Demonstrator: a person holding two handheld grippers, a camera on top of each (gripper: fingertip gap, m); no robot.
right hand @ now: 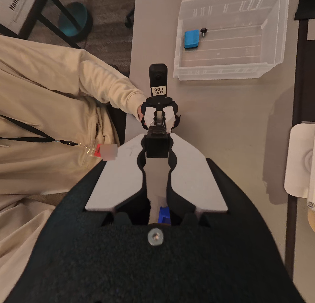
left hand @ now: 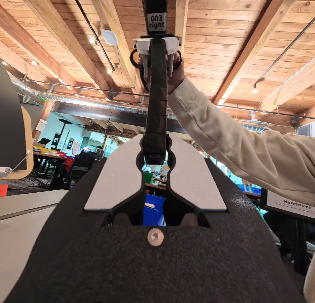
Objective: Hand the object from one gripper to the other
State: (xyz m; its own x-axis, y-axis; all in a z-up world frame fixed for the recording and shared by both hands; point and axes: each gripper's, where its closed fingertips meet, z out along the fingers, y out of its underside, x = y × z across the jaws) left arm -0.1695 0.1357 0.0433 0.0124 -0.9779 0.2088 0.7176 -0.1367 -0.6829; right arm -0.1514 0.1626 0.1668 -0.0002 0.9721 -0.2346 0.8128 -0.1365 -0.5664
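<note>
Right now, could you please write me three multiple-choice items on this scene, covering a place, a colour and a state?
1. Where does the clear plastic bin stand?
A. on the floor
B. on the grey table
C. on a chair

2. What colour is the pad in the bin?
A. red
B. yellow
C. blue

3. How is the segmented black bar held?
A. by both the left gripper and the right gripper
B. by one only
C. by neither

Answers:
1 B, its base rests on the tabletop.
2 C, it is plainly blue.
3 A, each wrist view shows one end between fingers.
</note>
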